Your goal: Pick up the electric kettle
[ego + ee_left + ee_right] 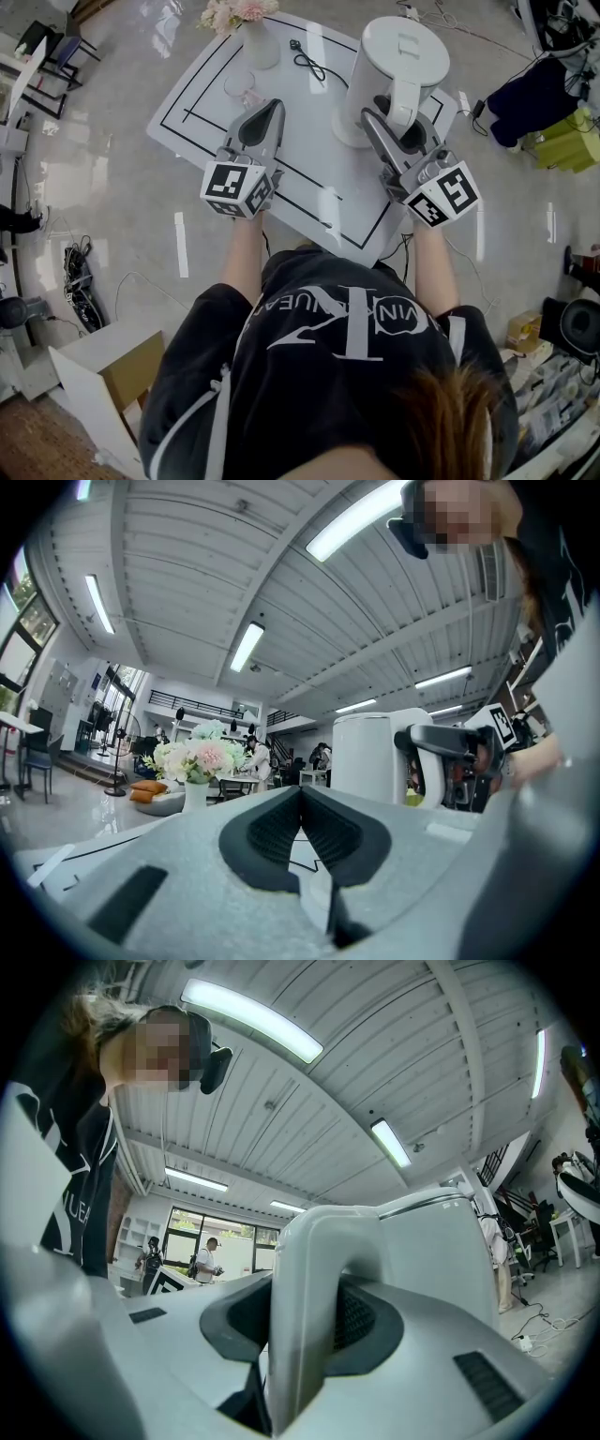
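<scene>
The white electric kettle (389, 56) stands at the far right of the white table (309, 178). Its handle (403, 98) faces me. My right gripper (398, 122) is shut on that handle. In the right gripper view the handle (305, 1307) stands upright between the dark pads, with the kettle body (441, 1251) behind it. My left gripper (272, 105) hovers over the middle of the table, shut and holding nothing. Its pads meet at the tip (300, 794) in the left gripper view. To that gripper's right stands the kettle (366, 757).
A white vase of pink flowers (253, 37) stands at the table's far edge, with a clear glass (239, 89) in front of it near my left gripper. A black cable (309, 61) lies between vase and kettle. Glossy floor surrounds the table.
</scene>
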`<action>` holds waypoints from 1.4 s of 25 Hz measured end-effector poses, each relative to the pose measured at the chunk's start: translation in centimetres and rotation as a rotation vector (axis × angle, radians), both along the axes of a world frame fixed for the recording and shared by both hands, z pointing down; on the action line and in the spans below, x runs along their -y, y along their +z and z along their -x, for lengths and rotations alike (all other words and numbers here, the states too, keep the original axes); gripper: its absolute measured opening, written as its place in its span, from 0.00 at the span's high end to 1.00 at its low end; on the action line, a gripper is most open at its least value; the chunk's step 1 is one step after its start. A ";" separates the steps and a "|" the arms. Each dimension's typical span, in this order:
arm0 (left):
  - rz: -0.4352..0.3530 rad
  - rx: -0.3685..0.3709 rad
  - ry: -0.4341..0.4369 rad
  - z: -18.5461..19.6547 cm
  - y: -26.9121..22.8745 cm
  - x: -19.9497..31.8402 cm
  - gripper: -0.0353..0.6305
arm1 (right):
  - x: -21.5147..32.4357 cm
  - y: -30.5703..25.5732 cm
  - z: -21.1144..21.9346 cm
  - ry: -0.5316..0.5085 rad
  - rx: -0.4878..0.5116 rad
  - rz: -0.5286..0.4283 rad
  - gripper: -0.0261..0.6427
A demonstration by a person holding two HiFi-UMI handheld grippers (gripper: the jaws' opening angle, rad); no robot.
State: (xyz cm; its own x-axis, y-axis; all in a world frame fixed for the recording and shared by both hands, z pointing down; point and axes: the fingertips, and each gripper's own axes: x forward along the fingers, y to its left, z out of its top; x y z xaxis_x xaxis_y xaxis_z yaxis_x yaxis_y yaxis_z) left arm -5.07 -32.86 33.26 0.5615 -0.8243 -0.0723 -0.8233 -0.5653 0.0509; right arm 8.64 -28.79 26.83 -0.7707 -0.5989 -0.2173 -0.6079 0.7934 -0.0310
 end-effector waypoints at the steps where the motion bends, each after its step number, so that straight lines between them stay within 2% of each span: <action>1: -0.001 0.001 -0.001 0.1 0.0 0.0 0.93 | 0.0 0.0 0.0 0.001 0.000 -0.001 0.78; 35: -0.010 0.000 0.052 -1.7 -0.6 1.5 0.93 | 0.2 -0.2 -5.3 0.168 -0.008 0.001 0.78</action>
State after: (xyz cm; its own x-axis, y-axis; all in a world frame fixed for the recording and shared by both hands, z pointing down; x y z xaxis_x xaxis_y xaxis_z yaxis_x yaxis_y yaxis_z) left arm -3.33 -34.33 32.64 0.6034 -0.7934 -0.0799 -0.7930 -0.6076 0.0449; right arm 13.98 -29.03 26.68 -0.6612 -0.7200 -0.2108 -0.7324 0.6804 -0.0268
